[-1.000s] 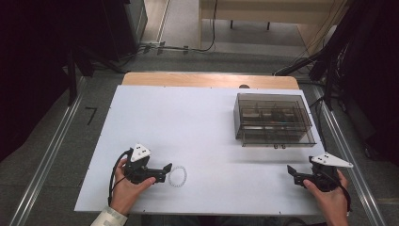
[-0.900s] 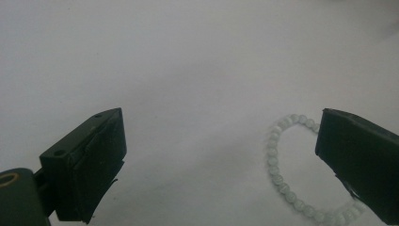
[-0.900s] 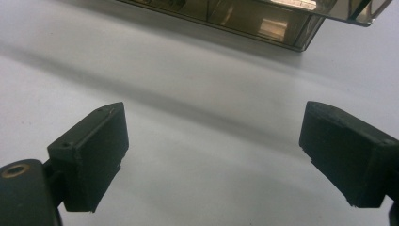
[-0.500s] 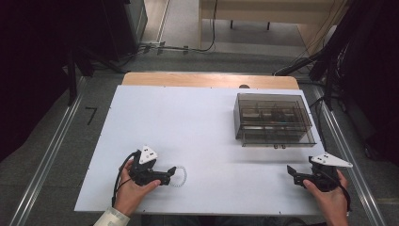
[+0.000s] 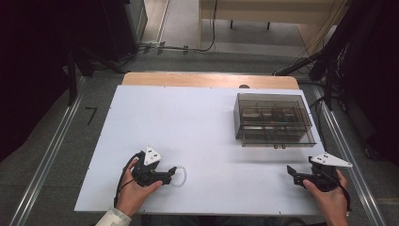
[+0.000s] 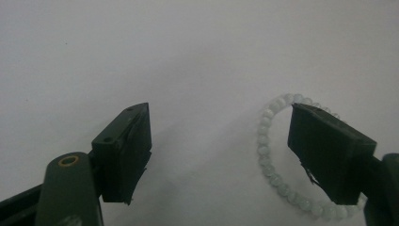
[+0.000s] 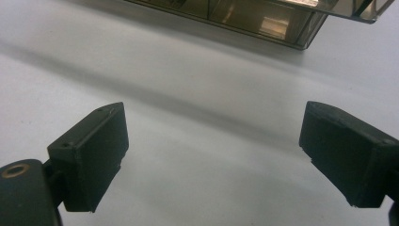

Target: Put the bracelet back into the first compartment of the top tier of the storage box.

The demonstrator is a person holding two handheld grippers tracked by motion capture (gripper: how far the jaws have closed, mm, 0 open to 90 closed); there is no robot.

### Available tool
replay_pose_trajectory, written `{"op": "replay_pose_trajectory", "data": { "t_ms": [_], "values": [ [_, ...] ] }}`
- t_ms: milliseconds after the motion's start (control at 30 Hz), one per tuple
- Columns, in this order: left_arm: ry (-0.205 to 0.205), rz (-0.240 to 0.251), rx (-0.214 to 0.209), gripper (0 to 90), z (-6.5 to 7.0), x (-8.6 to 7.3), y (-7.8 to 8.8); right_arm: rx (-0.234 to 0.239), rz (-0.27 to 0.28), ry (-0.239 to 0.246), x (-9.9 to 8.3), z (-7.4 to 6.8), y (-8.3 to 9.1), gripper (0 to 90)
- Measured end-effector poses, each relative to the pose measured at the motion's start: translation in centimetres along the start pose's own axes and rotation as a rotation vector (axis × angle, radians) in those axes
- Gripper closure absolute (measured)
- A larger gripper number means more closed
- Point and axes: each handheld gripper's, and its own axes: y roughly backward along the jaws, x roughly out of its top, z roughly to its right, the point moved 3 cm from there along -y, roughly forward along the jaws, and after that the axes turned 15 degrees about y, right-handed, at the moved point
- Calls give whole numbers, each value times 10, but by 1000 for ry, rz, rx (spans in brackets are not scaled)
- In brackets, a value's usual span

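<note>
bracelet flat on table, one jaw of left gripper set inside loop, jaws just been closing, not pinching yet; right gripper wide, idle near box

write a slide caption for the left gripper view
Left gripper over the white table, fingers just closing around one side of a pale bead bracelet.
</note>
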Motion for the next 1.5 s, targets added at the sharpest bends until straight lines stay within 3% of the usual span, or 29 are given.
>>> {"op": "replay_pose_trajectory", "data": {
  "t_ms": [200,867,1167,1500],
  "values": [
    [-21,-9,12,346,2,-1,-2,0,-2,-2,0,0,0,69],
    [-23,-24,-20,607,3,-3,-2,3,-4,-1,0,0,0,69],
    [-24,-33,-27,787,3,-3,-1,6,-2,2,0,0,-1,69],
    [-7,-30,-40,863,4,-4,-2,6,-4,1,1,-1,-1,69]
  ]
}}
